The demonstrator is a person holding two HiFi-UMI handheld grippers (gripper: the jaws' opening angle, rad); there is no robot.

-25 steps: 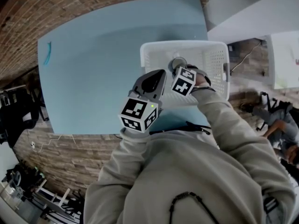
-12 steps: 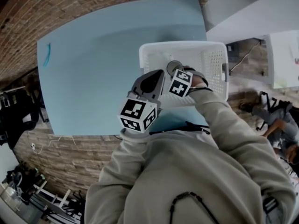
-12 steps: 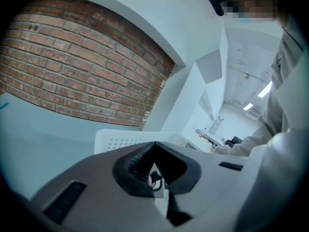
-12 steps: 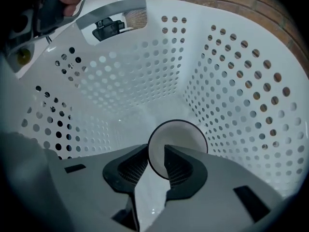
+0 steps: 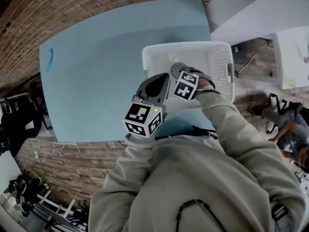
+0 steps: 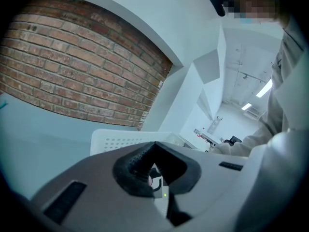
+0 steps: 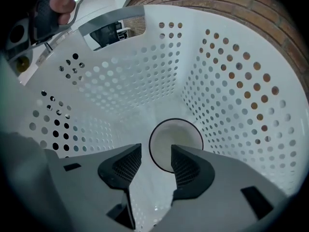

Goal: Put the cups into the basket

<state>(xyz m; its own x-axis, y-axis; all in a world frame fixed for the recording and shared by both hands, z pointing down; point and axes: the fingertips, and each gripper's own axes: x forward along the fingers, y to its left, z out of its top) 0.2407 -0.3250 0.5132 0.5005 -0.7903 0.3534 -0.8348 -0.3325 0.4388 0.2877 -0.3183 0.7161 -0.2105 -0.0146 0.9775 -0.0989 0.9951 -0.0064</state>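
Note:
A white cup (image 7: 175, 138) stands upright on the bottom of the white perforated basket (image 7: 231, 95), mouth up. My right gripper (image 7: 157, 161) hangs just over it; its jaws are opening and stand apart, the cup's near rim between the fingertips, pads not pressing on it. In the head view the cup (image 5: 177, 69) shows as a grey ring inside the basket (image 5: 183, 46), just past the right gripper (image 5: 178, 76). My left gripper (image 5: 165, 79) hovers at the basket's near left corner. Its jaws are shut and empty, the left gripper (image 6: 154, 146) pointing over the basket rim (image 6: 120, 141).
The basket sits at the right end of a blue table (image 5: 106, 57). A small teal object (image 5: 49, 61) lies at the table's far left. A brick wall (image 6: 72, 57) runs behind the table. Another person (image 5: 289, 129) is on the floor to the right.
The right gripper and the cup under it have shifted slightly left inside the basket. The left gripper has hardly moved.

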